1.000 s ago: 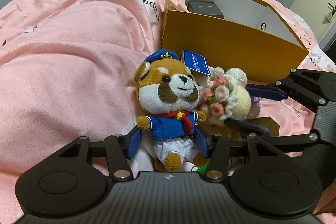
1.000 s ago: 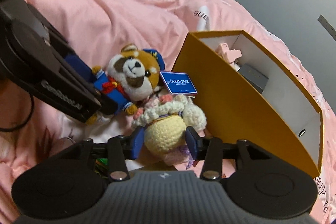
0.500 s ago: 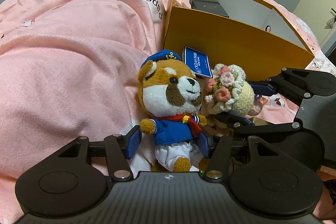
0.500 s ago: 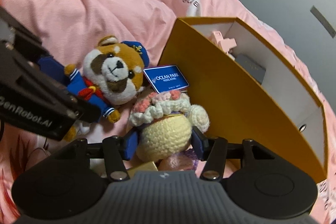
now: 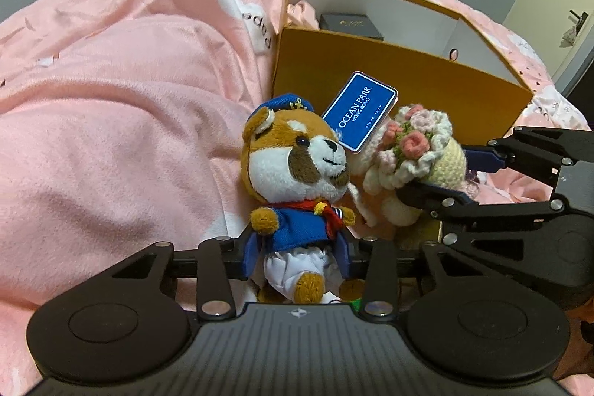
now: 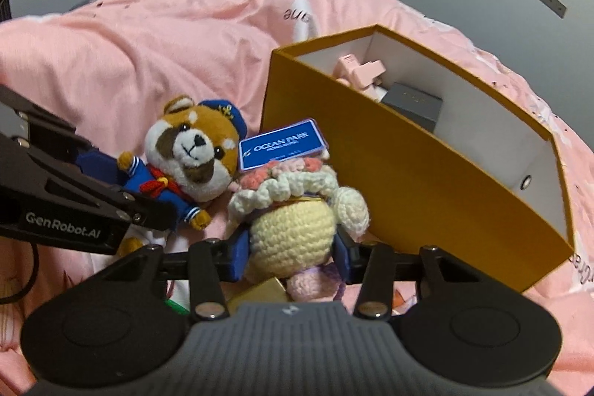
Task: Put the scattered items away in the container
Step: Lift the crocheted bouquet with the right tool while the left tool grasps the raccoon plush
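My left gripper [image 5: 297, 257] is shut on the sailor plush [image 5: 293, 173], a brown and white animal in a blue suit with a blue Ocean Park tag [image 5: 359, 111]. The plush also shows in the right wrist view [image 6: 193, 154]. My right gripper [image 6: 291, 257] is shut on a cream crochet doll [image 6: 293, 218] with a flower wreath, also seen in the left wrist view [image 5: 419, 151]. Both toys are lifted just in front of the orange box [image 6: 415, 173], [image 5: 371, 80], which is open at the top.
The box holds a pink item [image 6: 358, 71] and a dark small case [image 6: 412, 101]. A pink duvet [image 5: 111, 99] covers the bed around it. A gold-coloured object [image 6: 260, 290] and something green [image 6: 174, 307] lie under my right gripper.
Both grippers have lifted their toys and risen, so the box's inside shows more. The blue tag has swung up over the crochet doll.
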